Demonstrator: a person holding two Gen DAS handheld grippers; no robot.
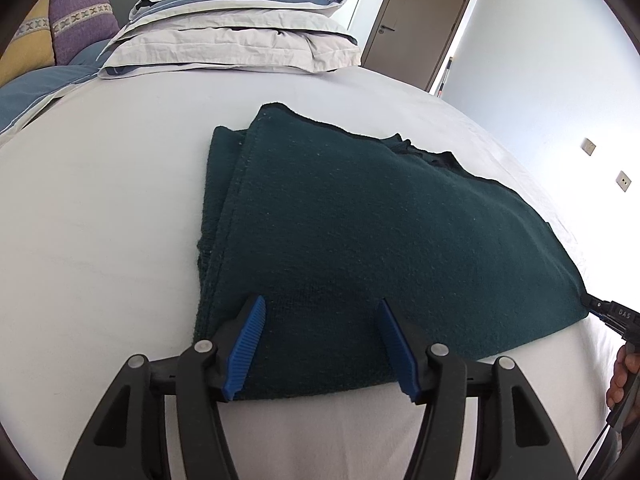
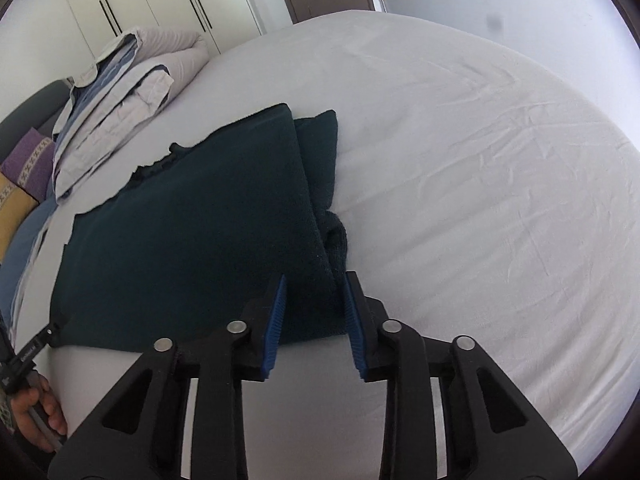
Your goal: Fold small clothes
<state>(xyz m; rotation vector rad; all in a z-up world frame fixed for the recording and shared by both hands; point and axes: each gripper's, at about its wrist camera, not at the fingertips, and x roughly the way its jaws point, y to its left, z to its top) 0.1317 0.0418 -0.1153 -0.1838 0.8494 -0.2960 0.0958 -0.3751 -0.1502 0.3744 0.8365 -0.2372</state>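
A dark green knit garment [image 1: 360, 224] lies partly folded flat on the white bed sheet [image 1: 100, 216]; it also shows in the right wrist view [image 2: 192, 240]. My left gripper [image 1: 320, 344] is open, its blue pads on either side of the garment's near edge, close to its left corner. My right gripper [image 2: 314, 324] is open, its blue pads straddling the garment's near right corner, where a folded layer bunches. Each gripper's tip shows at the edge of the other's view, the right one [image 1: 612, 314] and the left one [image 2: 40, 344] at the garment's outer corners.
A stack of folded grey and blue bedding [image 1: 236, 32] lies at the far side of the bed. Purple [image 1: 80, 20] and yellow cushions sit at the far left. A brown door [image 1: 420, 20] and white wardrobes [image 2: 160, 0] stand beyond the bed.
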